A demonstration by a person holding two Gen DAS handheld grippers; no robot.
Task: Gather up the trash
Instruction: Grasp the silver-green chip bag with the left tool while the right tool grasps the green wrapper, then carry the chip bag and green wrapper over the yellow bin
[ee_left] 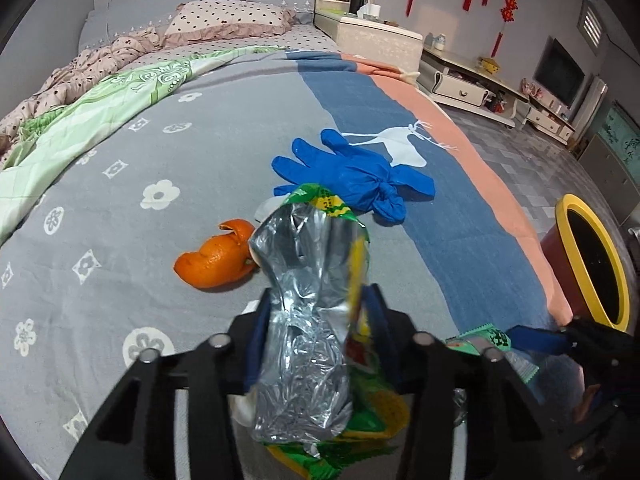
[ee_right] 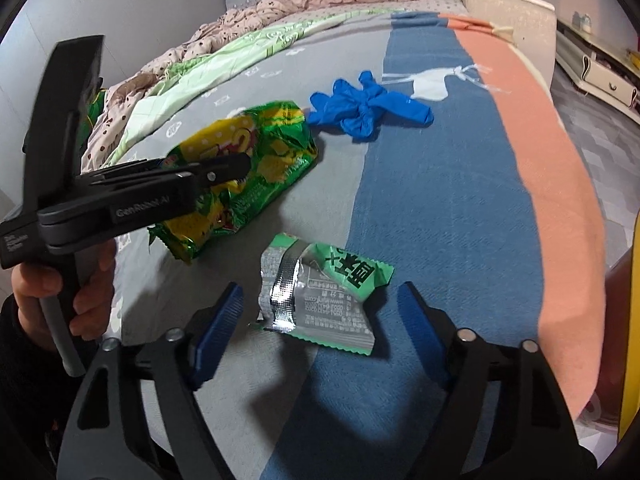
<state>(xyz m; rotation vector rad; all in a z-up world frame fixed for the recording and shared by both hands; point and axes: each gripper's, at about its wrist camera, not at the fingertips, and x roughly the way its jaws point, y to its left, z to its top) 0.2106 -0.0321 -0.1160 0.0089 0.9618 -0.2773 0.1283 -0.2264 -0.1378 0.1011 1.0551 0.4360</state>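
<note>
A green and yellow snack bag (ee_left: 312, 320) with a silver inside lies on the bed, and my left gripper (ee_left: 320, 294) is shut on it, its blue pads squeezing the crumpled foil. The right wrist view shows that gripper (ee_right: 240, 166) from the side, clamped on the bag (ee_right: 256, 168). A small green and silver wrapper (ee_right: 320, 296) lies flat on the bedspread. My right gripper (ee_right: 320, 292) stands open around it, with neither pad touching it. An orange peel (ee_left: 212, 260) and a knotted blue glove (ee_left: 348, 176) lie farther up the bed.
A bin with a yellow rim (ee_left: 592, 260) stands on the floor at the bed's right edge. A rumpled quilt (ee_left: 80, 88) and a dotted pillow (ee_left: 228, 20) fill the far left. White cabinets (ee_left: 460, 80) line the far wall. A hand (ee_right: 40, 280) holds the left gripper.
</note>
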